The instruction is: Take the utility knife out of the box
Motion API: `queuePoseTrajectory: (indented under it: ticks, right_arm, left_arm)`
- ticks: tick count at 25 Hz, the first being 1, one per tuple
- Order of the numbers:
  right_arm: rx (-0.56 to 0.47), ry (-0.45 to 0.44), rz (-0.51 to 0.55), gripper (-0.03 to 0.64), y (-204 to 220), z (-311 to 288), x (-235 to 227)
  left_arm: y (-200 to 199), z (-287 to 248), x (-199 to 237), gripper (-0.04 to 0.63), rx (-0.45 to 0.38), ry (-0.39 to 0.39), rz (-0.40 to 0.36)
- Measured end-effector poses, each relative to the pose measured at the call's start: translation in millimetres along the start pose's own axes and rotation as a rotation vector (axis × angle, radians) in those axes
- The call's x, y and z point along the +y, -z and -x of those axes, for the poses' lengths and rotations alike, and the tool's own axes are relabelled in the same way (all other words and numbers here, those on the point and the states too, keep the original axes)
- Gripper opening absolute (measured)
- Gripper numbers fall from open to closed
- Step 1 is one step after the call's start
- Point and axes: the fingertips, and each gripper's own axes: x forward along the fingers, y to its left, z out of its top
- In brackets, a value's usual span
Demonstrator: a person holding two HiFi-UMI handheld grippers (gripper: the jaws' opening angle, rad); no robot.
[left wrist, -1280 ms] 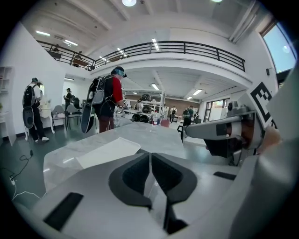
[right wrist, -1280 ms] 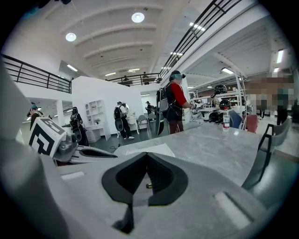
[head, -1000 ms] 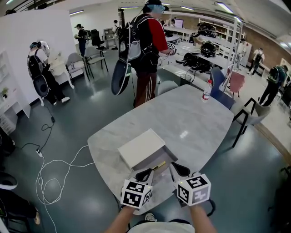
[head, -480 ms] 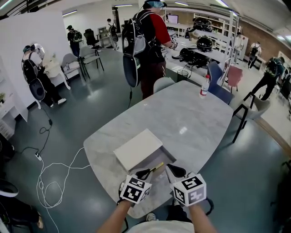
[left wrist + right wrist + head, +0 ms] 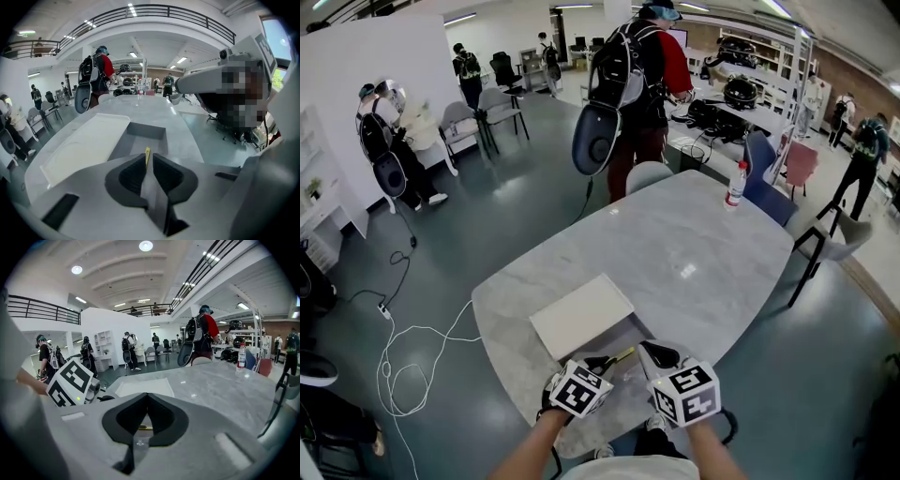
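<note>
Knife (image 5: 147,155) mostly hidden — yellow tip pokes from clenched left claw (image 5: 601,362); right claw (image 5: 146,397) clenched, empty.

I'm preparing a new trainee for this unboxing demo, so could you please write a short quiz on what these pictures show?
1. True or false: the left gripper is shut on the utility knife.
2. Where is the white lid? A closed on the box; B on the table beside the open box; C held in the air.
3. Fill in: near the table's far edge stands a plastic ____.
Key: 1 true; 2 B; 3 bottle.
</note>
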Motion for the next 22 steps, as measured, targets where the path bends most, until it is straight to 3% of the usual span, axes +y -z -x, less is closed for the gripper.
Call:
queuePoseTrajectory:
  ticks: [12,22]
  right_arm:
    - [0.024,-0.073,0.005,0.005,-6,-22,-18]
    - [0.022,-0.108,-0.001,0.005,-11,-36,-39]
  left_arm:
    - [12,-19,11,0.071,0.127,0.007,-0.002]
    - [27,-45,10,0.097,0.250,0.038,-0.059]
